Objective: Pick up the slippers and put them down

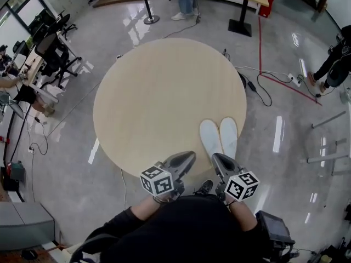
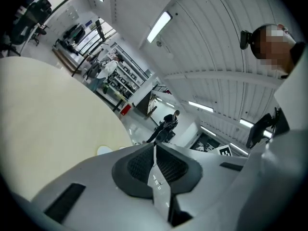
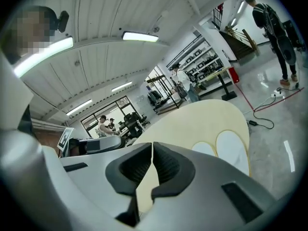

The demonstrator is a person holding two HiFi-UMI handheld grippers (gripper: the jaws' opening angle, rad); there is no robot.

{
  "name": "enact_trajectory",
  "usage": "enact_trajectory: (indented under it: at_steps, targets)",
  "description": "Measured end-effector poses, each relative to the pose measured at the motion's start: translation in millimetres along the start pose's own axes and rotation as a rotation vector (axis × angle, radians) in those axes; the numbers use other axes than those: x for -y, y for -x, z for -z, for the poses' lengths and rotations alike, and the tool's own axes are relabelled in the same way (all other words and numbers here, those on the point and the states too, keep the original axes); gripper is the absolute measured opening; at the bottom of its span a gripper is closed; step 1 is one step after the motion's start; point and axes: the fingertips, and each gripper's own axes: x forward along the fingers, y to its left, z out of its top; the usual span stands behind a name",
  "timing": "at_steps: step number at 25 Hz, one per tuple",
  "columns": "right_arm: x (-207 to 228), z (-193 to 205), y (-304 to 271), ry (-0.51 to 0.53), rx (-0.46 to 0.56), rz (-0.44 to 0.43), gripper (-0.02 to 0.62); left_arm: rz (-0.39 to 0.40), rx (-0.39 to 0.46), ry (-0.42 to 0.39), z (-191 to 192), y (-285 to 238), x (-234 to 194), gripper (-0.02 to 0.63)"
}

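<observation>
The head view shows the white slippers (image 1: 219,137) lying side by side on the round table (image 1: 159,92) at its near right edge, just beyond the left gripper (image 1: 188,158) and right gripper (image 1: 219,160), while only the gripper views show both sets of jaws pressed together on nothing.

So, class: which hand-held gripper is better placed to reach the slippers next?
Right, probably. The right hand-held gripper is close behind the slippers; the left hand-held gripper is farther to their side.
</observation>
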Motion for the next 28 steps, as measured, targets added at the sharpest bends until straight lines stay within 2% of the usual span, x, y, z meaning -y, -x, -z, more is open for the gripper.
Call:
enact_trajectory:
  at_steps: [3,5,10,13,21,28]
  targets:
    - [-27.6,-15.2,-6.3,0.069,0.064,0.021,0.025,-0.075,0.005,-0.048,-15.3,29.4,-13.7,0.038]
    - [-50.6,-28.9,-11.7,0.143,0.093,0.017,0.025,-0.093,0.027,-0.09,-30.2,45.5,-16.4,0.038]
    - [-108.5,-55.8,-23.5,0.329,0.107,0.01,0.025,-0.009,0.088,-0.146,-69.3,76.9,4.1,0.038]
    - [-132.0,-61.1,-22.1,0.386,0.12,0.02,0.025,0.034,0.1,-0.197,-78.4,89.1,18.2,0.038]
    - [-162.9,-43.7,-8.0,0.391,0.207,0.061,0.025,0.114,0.054,-0.287,-61.8,111.5,34.3,0.038]
    - [-195.7,-11.7,-21.1,0.363,0.22,0.055,0.025,0.103,0.028,-0.384,-53.6,154.5,28.5,0.038]
